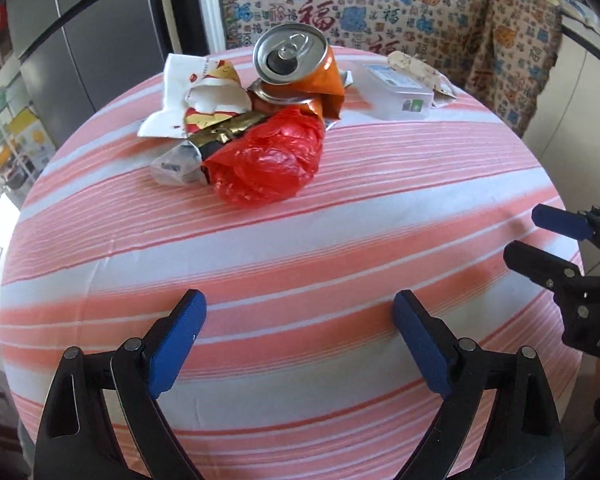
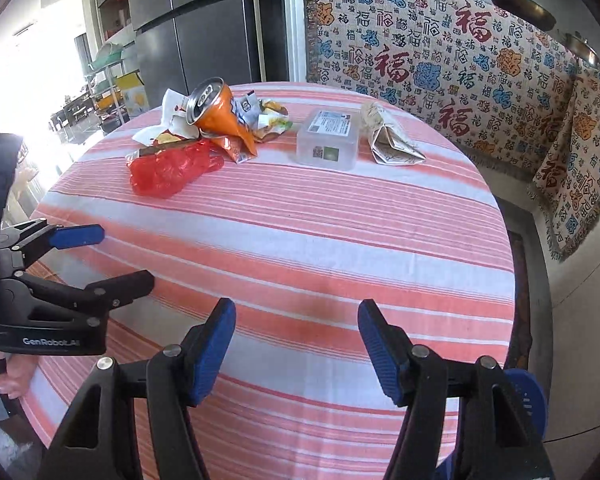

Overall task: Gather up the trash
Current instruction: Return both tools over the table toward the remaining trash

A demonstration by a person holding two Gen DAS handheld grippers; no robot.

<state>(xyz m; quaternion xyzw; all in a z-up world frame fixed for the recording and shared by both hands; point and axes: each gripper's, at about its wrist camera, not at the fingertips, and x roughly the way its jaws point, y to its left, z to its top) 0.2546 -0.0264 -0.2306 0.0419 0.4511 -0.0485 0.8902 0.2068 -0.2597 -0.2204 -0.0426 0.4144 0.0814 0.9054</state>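
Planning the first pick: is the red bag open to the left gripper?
Probably yes: the left gripper is open, and only bare tablecloth lies between it and the red bag.

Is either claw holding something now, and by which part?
Nothing is held. The left claw and right claw are both open above the table, apart from the trash.

I count one can (image 1: 290,62) | one red bag (image 1: 266,160) | one clear box (image 2: 328,140) | one folded paper (image 2: 388,138) | several wrappers (image 1: 204,96), number unclear | two grippers, left (image 1: 300,344), right (image 2: 296,344)
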